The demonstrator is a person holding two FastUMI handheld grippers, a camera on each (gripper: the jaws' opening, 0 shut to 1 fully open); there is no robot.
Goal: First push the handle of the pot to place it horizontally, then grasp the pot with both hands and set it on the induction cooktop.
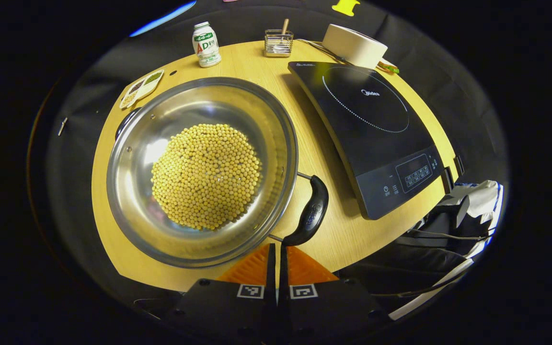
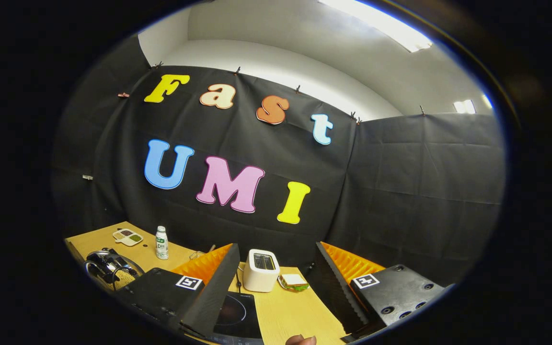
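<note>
A wide steel pot (image 1: 204,172) heaped with yellow beans stands on the round wooden table (image 1: 257,62). Its black handle (image 1: 310,213) juts from the rim at the lower right and slants down toward me; a second handle (image 1: 125,122) peeks out at the upper left. My left gripper (image 1: 276,249) is shut with nothing between its fingers, its tips right at the lower end of the slanting handle. To the right of the pot lies the black induction cooktop (image 1: 372,129). My right gripper (image 2: 277,247) is open and held up, facing the wall, above the cooktop (image 2: 235,311).
Along the table's far edge stand a small bottle (image 1: 206,44), a wire holder (image 1: 278,43), a white toaster (image 1: 355,45) and a seasoning tray (image 1: 142,88). A sandwich plate (image 2: 294,281) sits beside the toaster (image 2: 261,270). A person's clothing (image 1: 467,206) is at the table's right edge.
</note>
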